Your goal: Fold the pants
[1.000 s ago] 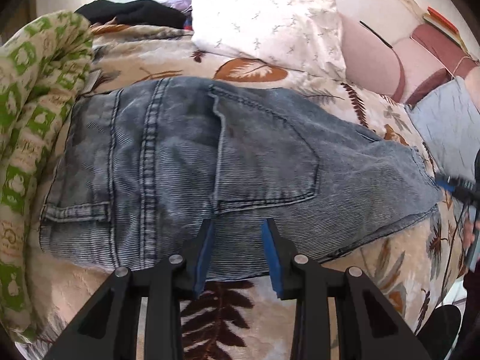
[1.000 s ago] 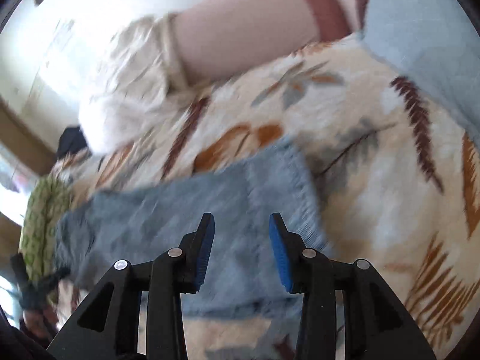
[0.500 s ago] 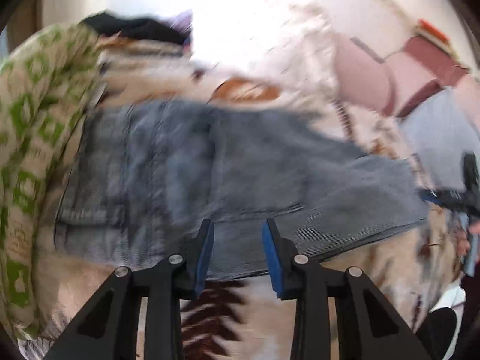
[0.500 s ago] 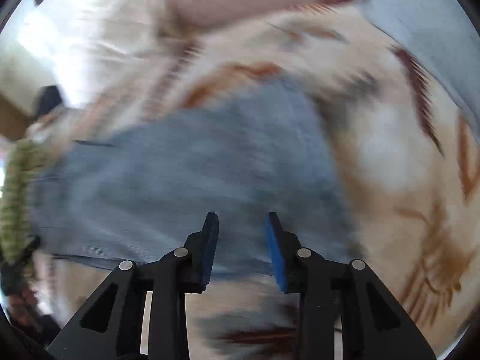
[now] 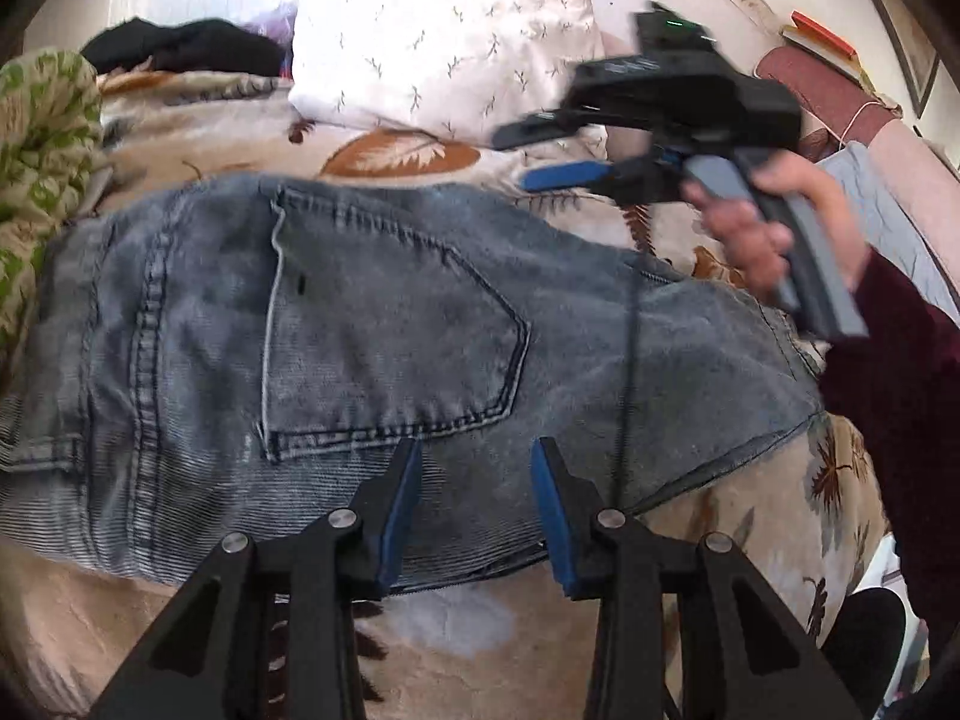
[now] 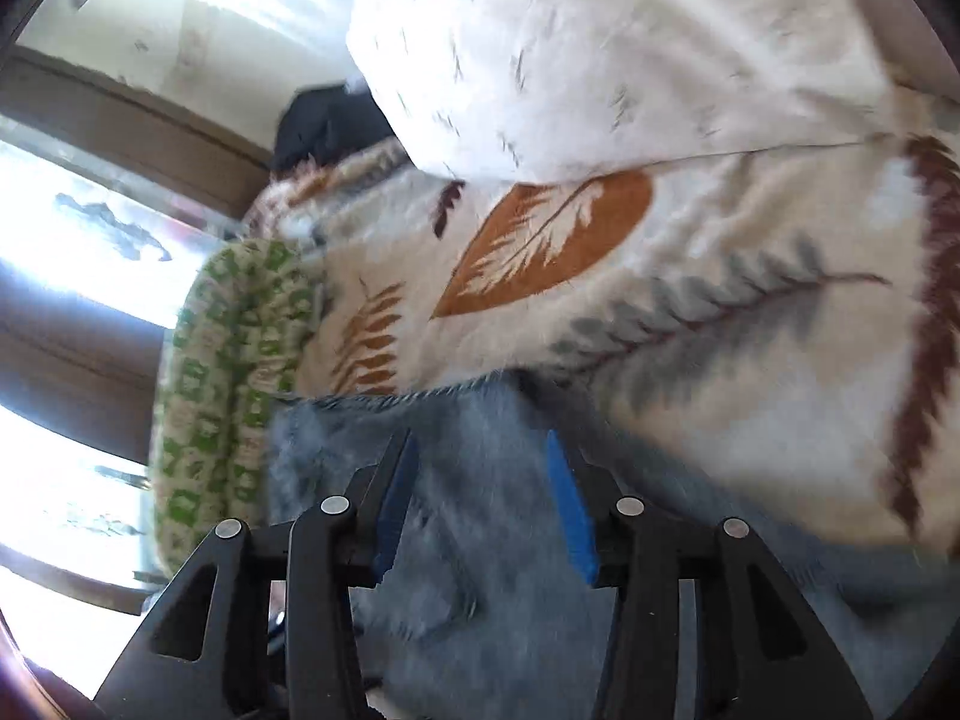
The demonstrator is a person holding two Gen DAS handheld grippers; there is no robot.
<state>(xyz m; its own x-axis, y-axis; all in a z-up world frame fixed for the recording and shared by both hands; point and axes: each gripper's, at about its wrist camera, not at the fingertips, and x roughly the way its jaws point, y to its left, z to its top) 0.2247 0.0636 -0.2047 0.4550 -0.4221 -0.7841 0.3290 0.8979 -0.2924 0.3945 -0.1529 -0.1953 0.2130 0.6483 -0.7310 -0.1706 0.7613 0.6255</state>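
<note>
White pillow (image 5: pixel 444 42) and green quilt (image 5: pixel 42 138) hem the jeans (image 5: pixel 360 324); near edge free.

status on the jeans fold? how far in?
Done: the jeans lie in a compact folded stack on the leaf-print blanket, back pocket up.
In hand: nothing. The left gripper is open over the near edge; the right gripper is open above the denim, not touching it as seen from the left wrist.
Left: possibly one more fold or smoothing; I can't tell if this is the final size.

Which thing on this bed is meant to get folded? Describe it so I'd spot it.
Start at the big white pillow on the leaf-print blanket. Just in front lie the pants: faded blue denim, back pocket up, the only jeans there.
</note>
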